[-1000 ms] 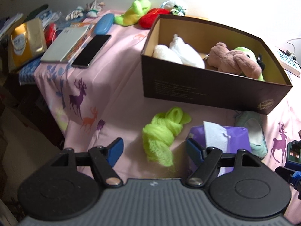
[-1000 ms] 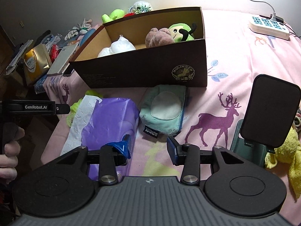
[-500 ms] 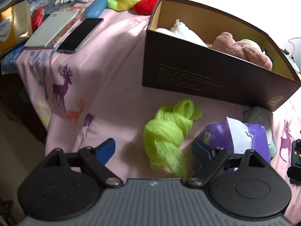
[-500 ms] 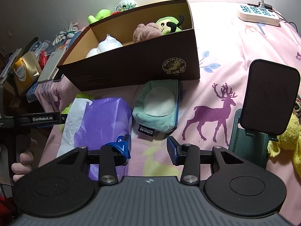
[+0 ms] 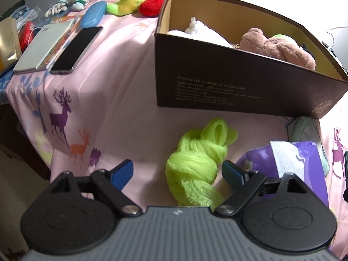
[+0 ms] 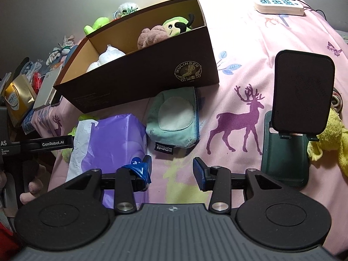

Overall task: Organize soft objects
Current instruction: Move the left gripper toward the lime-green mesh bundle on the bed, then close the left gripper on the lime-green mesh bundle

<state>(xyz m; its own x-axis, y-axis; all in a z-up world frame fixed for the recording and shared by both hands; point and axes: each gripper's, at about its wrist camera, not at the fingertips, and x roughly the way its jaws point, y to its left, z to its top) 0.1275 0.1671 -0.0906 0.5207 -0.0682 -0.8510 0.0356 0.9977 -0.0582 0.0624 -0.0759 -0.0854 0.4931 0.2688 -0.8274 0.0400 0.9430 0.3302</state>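
A lime green mesh bundle (image 5: 195, 163) lies on the pink deer-print cloth in front of a brown cardboard box (image 5: 239, 91). My left gripper (image 5: 177, 171) is open wide and low around the bundle, which sits nearer the right finger; the pads do not press on it. Inside the box (image 6: 141, 76) are a white soft lump (image 5: 204, 32), a pink-brown plush bear (image 5: 278, 47) and a green plush (image 6: 176, 25). My right gripper (image 6: 171, 169) hangs half open over bare cloth, its left finger beside a purple tissue pack (image 6: 113, 134). A teal pouch (image 6: 174, 119) lies just beyond it.
Behind the box lie a green plush (image 5: 128, 0) and a red one (image 5: 152, 6). A phone (image 5: 76, 50), notebook (image 5: 41, 45) and blue case (image 5: 93, 17) are at the far left by the cloth's drop-off. A phone stand (image 6: 300, 108), yellow towel (image 6: 330, 139) and power strip (image 6: 280, 4) are on the right.
My left gripper has sunk lower and closer, bringing the green bundle between its fingers, and its jaws have widened. The right gripper has rolled slightly but stayed in place.
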